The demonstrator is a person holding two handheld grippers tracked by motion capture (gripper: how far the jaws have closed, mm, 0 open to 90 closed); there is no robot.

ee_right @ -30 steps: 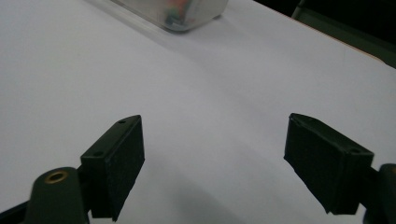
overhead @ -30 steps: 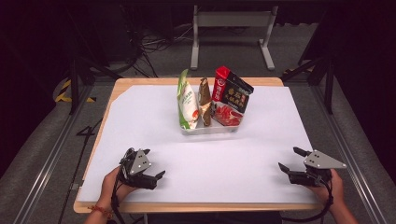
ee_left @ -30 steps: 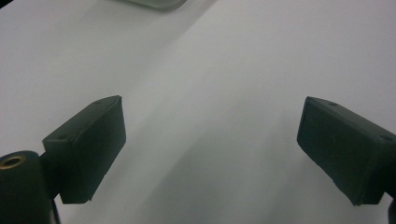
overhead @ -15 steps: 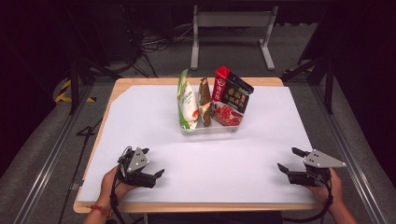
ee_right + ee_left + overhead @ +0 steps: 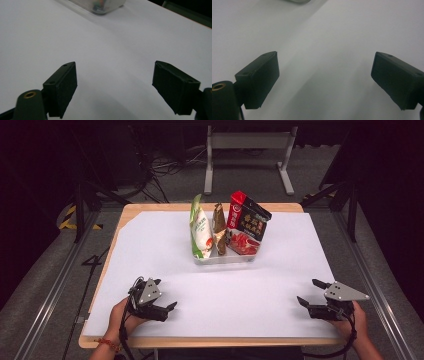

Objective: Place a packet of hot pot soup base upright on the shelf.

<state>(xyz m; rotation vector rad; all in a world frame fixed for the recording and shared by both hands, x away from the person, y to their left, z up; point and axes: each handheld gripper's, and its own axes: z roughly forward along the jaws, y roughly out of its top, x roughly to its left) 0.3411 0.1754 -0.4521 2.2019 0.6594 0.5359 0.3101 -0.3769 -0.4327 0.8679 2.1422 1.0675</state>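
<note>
Both claws (image 5: 162,295) (image 5: 311,292) well short of tray (image 5: 225,260).

High view looks down over the white table (image 5: 280,270); both gripper views skim it closely, fingers (image 5: 259,77) ahead.

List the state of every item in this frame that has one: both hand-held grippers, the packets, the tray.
Left hand-held gripper: open, empty, low over the sheet.
Right hand-held gripper: open, empty.
Green-and-white packet: upright in the tray.
Brown packet: upright, middle.
Red-and-black packet: upright, leaning.
Clear tray: holds all three packets.
</note>
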